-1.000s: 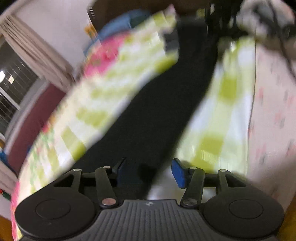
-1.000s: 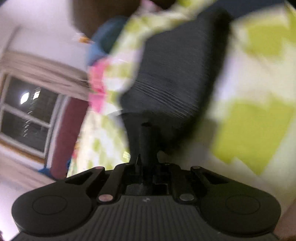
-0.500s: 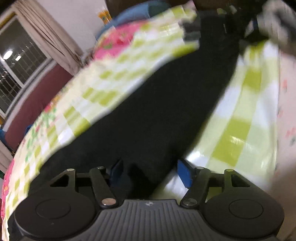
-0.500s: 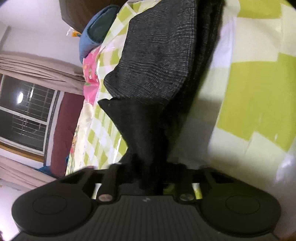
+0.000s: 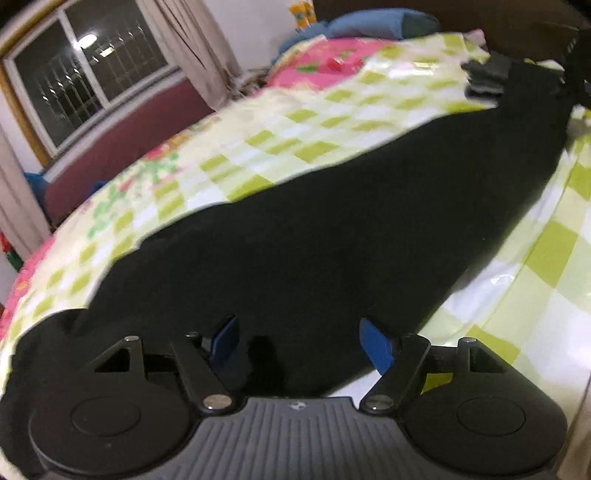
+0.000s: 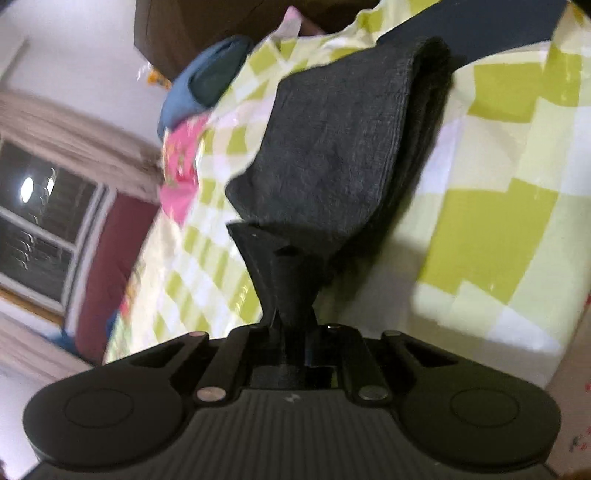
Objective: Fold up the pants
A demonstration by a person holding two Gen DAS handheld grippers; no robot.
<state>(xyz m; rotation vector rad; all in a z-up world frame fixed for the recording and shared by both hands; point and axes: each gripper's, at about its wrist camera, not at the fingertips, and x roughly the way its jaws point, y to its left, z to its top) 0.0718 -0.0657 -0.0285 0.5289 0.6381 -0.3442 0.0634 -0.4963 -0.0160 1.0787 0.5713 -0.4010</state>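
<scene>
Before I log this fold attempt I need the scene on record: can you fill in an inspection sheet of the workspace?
Surface: bed with a green and white checked cover, glossy, with a pink floral part at its far end.
Job's things: black pants lying lengthwise across the cover; one end bunched up and lifted.
Clutter: blue pillow at the head of the bed.
Grippers: left gripper has just been opening, jaws apart over the pants, pads not pressing; right gripper shut on the pants fabric.
Cables: nothing seen.
Surroundings: barred window dark outside, beige curtains, maroon panel below the window, dark wooden headboard.
</scene>
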